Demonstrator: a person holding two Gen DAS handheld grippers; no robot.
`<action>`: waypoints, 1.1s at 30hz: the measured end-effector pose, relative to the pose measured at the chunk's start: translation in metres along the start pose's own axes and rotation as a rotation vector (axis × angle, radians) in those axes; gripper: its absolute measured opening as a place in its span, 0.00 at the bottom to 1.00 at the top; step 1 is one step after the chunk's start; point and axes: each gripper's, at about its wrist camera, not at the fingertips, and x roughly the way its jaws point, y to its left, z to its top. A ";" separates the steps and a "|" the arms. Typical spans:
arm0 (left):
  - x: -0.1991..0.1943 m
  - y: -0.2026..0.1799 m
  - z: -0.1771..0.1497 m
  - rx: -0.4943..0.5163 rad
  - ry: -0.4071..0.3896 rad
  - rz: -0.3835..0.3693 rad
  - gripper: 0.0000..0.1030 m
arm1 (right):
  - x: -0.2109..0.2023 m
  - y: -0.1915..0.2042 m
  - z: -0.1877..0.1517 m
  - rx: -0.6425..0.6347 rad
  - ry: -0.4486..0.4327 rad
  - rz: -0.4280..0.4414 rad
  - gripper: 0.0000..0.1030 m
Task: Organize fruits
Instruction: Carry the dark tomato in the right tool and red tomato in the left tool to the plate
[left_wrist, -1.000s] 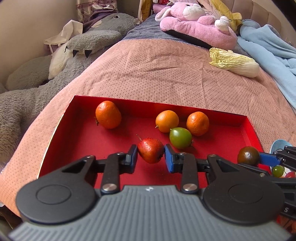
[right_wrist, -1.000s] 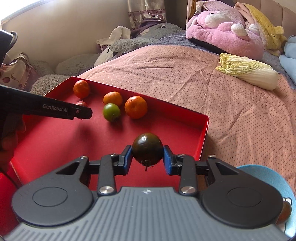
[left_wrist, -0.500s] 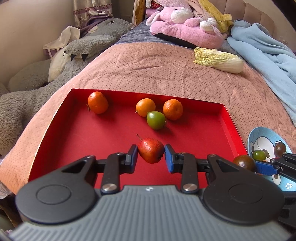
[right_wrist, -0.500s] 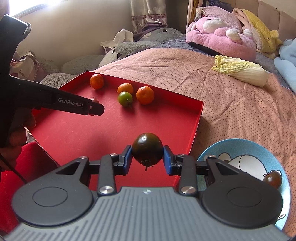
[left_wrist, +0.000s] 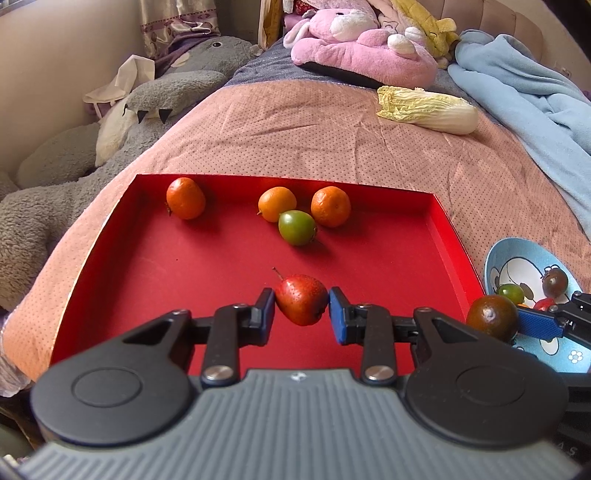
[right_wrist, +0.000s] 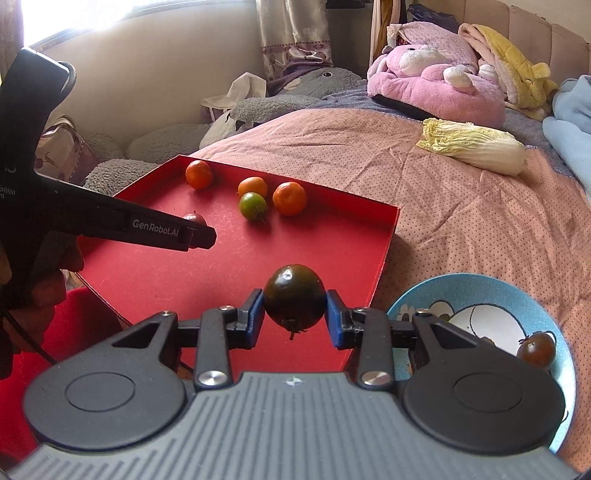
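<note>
Gripping red fruit (left_wrist: 301, 299), dark tomato (right_wrist: 294, 295)

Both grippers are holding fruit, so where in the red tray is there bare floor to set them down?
Bare: the near half of the red cardboard tray, between the green fruit and the near edge. Crowded: the far wall, where three orange tangerines and the green fruit sit.

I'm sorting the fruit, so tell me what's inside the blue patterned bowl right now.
The blue patterned bowl holds a dark brown tomato, a small green tomato and something small and red. The right gripper and its dark tomato cover the bowl's near part.
</note>
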 end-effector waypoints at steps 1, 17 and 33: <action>0.000 -0.001 0.000 0.002 -0.001 0.000 0.34 | -0.002 -0.002 0.000 0.005 -0.006 -0.003 0.40; -0.015 -0.037 0.007 0.057 -0.038 -0.045 0.34 | -0.043 -0.048 -0.016 0.096 -0.064 -0.092 0.40; -0.013 -0.098 0.003 0.160 -0.027 -0.128 0.34 | -0.059 -0.104 -0.058 0.222 -0.041 -0.191 0.40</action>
